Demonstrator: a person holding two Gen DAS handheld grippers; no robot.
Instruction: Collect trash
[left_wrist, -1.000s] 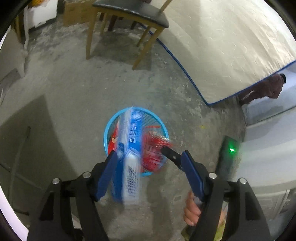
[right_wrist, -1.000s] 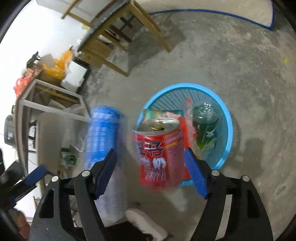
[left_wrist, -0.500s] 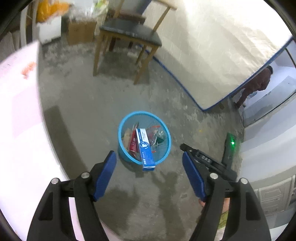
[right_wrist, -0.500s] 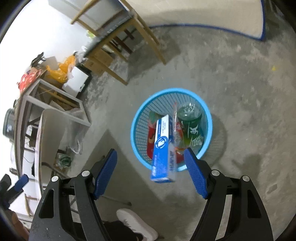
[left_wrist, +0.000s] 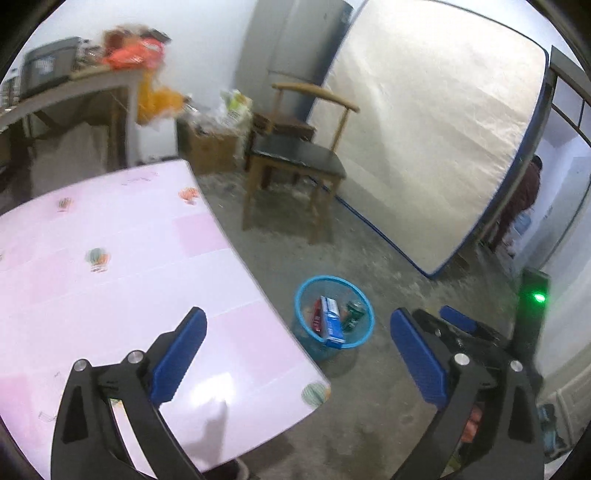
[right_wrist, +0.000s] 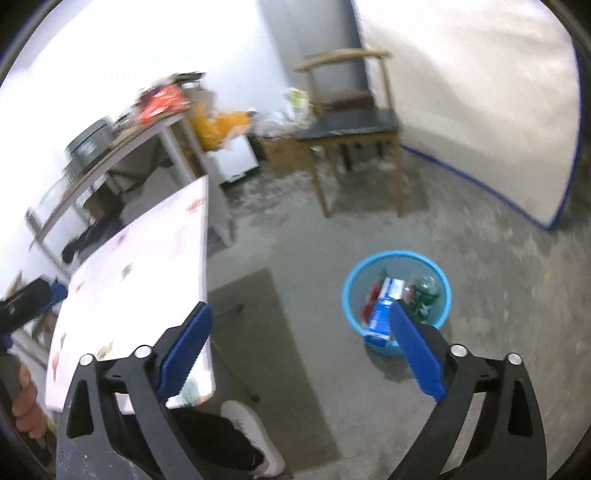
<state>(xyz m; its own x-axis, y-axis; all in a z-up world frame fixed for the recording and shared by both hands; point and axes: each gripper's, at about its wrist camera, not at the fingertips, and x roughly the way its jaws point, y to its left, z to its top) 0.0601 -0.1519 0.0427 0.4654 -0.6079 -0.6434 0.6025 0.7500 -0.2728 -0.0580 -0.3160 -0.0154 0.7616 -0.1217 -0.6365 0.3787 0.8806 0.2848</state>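
Left wrist view: left gripper (left_wrist: 297, 363) jaws are opening, empty, like the right gripper (right_wrist: 297, 352). Past the fingers, the basket (left_wrist: 360, 341) holds light trash; the stiff box (left_wrist: 330, 321) is easiest pinched across its sides.

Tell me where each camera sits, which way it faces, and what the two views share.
Left wrist: on the left gripper, looking down over the pink table towards the blue basket on the floor; its own opening, empty jaws show, with the right gripper beyond.
Right wrist: on the right gripper, facing the basket; opening, empty jaws, a shoe, a hand at left.
Shared: basket, table, wooden chair, mattress.
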